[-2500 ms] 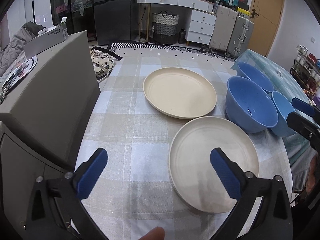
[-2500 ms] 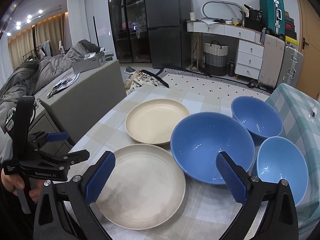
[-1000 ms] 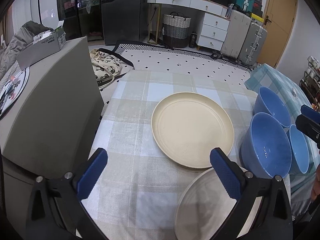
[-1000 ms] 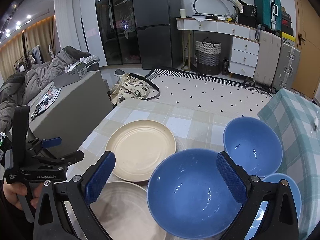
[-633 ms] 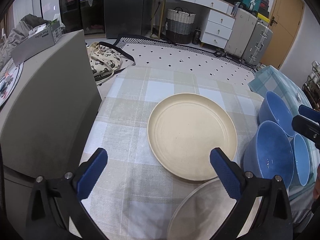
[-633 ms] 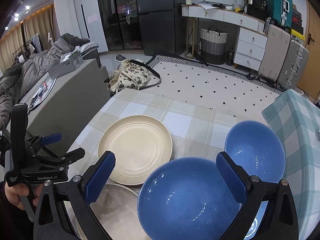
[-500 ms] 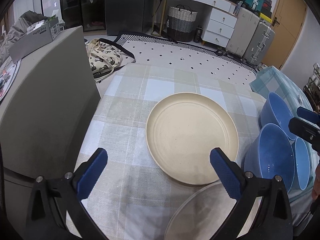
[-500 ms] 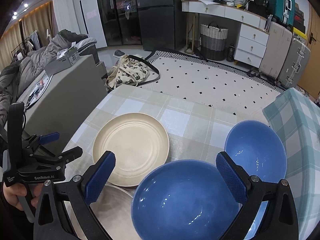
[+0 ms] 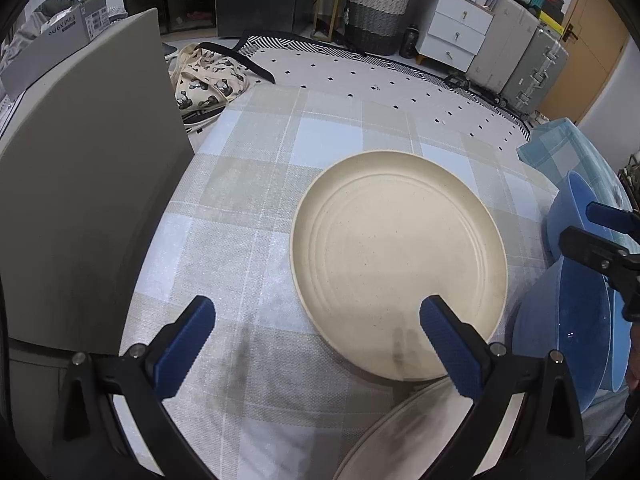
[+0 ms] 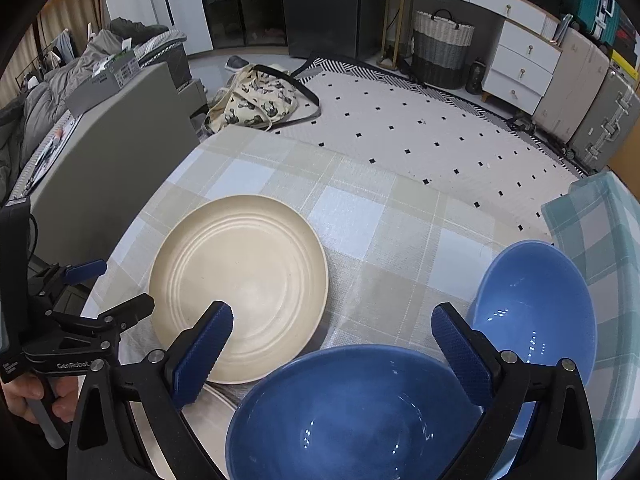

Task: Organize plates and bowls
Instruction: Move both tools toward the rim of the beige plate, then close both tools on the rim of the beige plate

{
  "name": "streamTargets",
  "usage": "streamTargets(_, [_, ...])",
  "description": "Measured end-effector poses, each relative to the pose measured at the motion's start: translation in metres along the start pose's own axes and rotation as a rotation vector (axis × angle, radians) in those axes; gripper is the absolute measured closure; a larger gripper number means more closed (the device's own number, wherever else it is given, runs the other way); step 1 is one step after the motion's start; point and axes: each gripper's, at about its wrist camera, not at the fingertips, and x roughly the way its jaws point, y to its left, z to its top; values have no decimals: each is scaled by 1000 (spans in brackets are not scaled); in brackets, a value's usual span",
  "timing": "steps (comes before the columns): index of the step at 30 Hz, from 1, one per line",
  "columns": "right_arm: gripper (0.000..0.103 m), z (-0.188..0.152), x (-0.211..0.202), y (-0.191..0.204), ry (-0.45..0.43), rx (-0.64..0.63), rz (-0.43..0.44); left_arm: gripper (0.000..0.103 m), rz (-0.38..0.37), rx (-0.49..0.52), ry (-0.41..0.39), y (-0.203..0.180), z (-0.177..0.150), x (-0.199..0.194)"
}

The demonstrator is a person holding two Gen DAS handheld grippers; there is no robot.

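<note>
A: What's the setting?

B: A table under a beige-and-white checked cloth [image 9: 256,208], with a dotted rug, a woven basket [image 10: 442,46] and white drawers beyond it.

A: Start nearest. What's close to the left gripper?

B: The left gripper [image 9: 314,338] has its blue pads spread wide, holding nothing. At its 5 o'clock the rim of a near cream plate [image 9: 400,436] shows at the frame's bottom. Its right pad sits over the near edge of the far cream plate [image 9: 400,264], which lies flat at 1 o'clock.

A: And the right gripper?

B: The right gripper [image 10: 332,348] is also wide apart and empty. Directly below it, at 6 o'clock, is the large blue bowl [image 10: 352,416], upright. At 3 o'clock, just beside it, stands a second blue bowl [image 10: 536,312]. A third bowl is largely hidden behind the right finger.

A: Farther out?

B: From the right wrist camera, the far cream plate [image 10: 240,288] lies at 10 o'clock, and a patterned bag [image 10: 256,102] is on the floor at 11.
</note>
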Motion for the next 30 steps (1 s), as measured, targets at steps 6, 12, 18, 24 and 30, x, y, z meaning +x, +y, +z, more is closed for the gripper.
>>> streamTargets(6, [10, 6, 28, 3, 69, -20, -4, 1, 8, -3, 31, 2, 0, 15])
streamTargets(12, [28, 9, 54, 6, 144, -44, -11, 1, 16, -15, 42, 7, 0, 21])
streamTargets(18, [28, 12, 70, 13, 174, -71, -10, 2, 29, -12, 56, 9, -3, 25])
streamTargets(24, [33, 14, 84, 17, 214, -88, -21, 16, 16, -23, 83, 12, -4, 31])
streamTargets(30, [44, 15, 91, 19, 232, -99, -22, 41, -3, 1, 109, 8, -7, 33])
